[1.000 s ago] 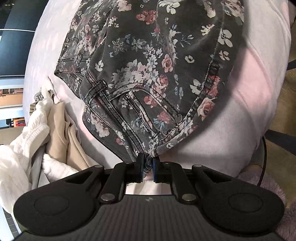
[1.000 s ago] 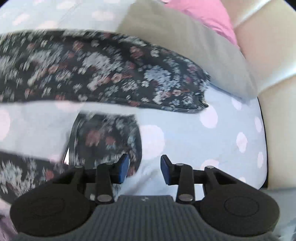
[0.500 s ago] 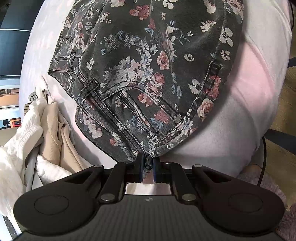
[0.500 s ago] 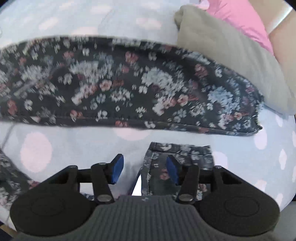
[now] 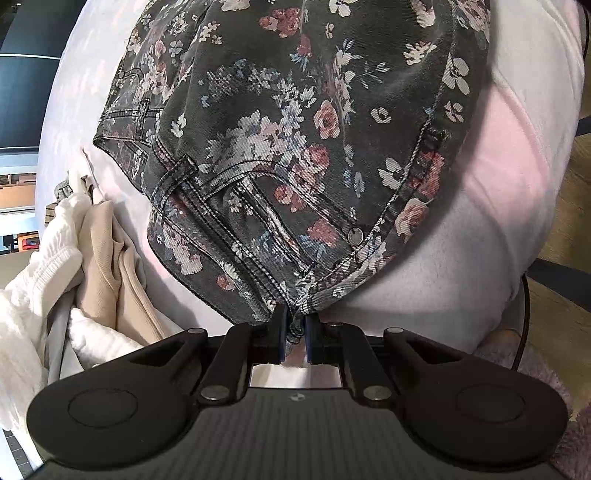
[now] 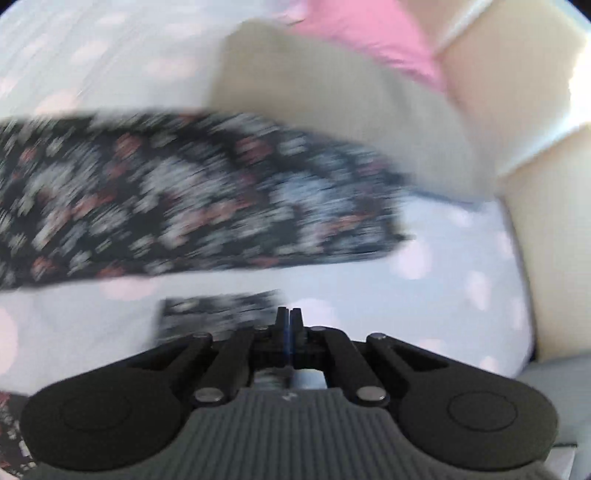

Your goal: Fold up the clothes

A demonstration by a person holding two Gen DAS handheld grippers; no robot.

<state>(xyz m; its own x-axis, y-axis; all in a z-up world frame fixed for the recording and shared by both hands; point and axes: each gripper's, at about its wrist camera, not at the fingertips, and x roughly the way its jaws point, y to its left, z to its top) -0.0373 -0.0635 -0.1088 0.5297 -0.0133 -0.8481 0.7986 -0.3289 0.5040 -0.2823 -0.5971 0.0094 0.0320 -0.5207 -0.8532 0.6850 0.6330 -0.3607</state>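
Dark floral trousers (image 5: 295, 140) lie spread on a pale spotted bedsheet (image 5: 498, 177). My left gripper (image 5: 294, 325) is shut on the near corner of their waist, by the pocket and a metal rivet (image 5: 355, 235). The right wrist view is blurred by motion. There one trouser leg (image 6: 192, 199) stretches across the sheet, and a second leg's hem (image 6: 218, 314) lies just in front of the fingers. My right gripper (image 6: 289, 319) is shut, pinching the right corner of that hem.
A heap of white and beige clothes (image 5: 74, 266) sits left of the trousers. A grey pillow (image 6: 332, 122) and a pink one (image 6: 369, 33) lie beyond the leg, against a cream headboard (image 6: 535, 184). Right of the bed, a cable (image 5: 524, 317) runs over the wooden floor.
My right gripper has shut on the hem that lay between its open fingers half a second ago, and it is moving fast. The left gripper keeps its grip and has drawn the waist slightly nearer.
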